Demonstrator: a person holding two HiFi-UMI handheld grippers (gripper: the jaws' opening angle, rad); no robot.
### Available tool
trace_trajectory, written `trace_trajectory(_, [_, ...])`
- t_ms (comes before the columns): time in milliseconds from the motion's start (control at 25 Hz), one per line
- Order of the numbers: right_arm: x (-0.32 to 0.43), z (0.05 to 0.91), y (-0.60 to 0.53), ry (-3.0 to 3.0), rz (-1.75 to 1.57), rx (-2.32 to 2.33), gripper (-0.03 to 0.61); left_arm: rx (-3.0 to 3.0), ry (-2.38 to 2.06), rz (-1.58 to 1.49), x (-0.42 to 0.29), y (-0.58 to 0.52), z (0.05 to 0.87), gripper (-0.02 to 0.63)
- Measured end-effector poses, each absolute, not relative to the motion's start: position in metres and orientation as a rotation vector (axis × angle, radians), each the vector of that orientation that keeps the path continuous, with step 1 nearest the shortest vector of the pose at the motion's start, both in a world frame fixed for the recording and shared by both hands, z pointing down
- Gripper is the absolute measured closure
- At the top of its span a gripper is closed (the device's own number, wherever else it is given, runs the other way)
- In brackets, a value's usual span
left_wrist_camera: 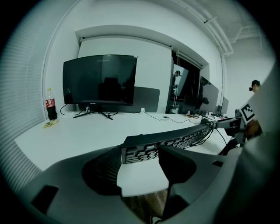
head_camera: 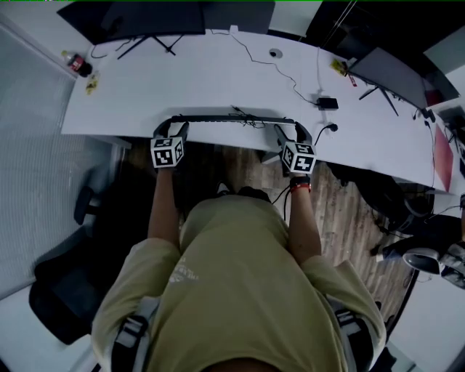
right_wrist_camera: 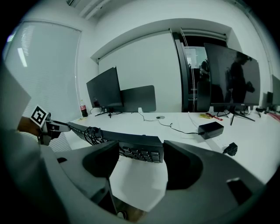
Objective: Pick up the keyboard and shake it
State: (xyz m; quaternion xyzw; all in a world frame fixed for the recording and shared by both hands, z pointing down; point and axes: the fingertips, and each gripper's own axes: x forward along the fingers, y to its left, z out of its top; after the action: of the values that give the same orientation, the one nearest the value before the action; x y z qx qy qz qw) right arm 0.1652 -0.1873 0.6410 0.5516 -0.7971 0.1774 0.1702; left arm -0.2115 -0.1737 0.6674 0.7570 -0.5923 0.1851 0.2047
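Note:
The black keyboard (head_camera: 225, 118) hangs edge-on over the near edge of the white desk (head_camera: 203, 73), tilted so its keys face me, with a bundled cable on it. My left gripper (head_camera: 174, 127) is clamped on its left end and my right gripper (head_camera: 289, 132) on its right end. In the left gripper view the keyboard (left_wrist_camera: 183, 138) runs away to the right, its end pinched in the left gripper (left_wrist_camera: 141, 157). From the right gripper view the keyboard (right_wrist_camera: 113, 139) stretches off to the left, and the right gripper (right_wrist_camera: 141, 154) presses on its end.
A dark monitor (head_camera: 145, 14) stands at the desk's back, a cola bottle (head_camera: 76, 64) at its far left. A black power adapter (head_camera: 327, 102) with cables lies at the right, near a second monitor (head_camera: 385, 69). An office chair (head_camera: 73, 276) sits at my left.

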Motion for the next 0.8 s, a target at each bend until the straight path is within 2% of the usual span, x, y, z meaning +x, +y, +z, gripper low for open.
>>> trace_trajectory(800, [0.175, 0.654, -0.16, -2.263, 0.512, 1.445, 0.288, 2.048, -1.614, 0.608, -0.208, -0.161, 0.685, 0.351])
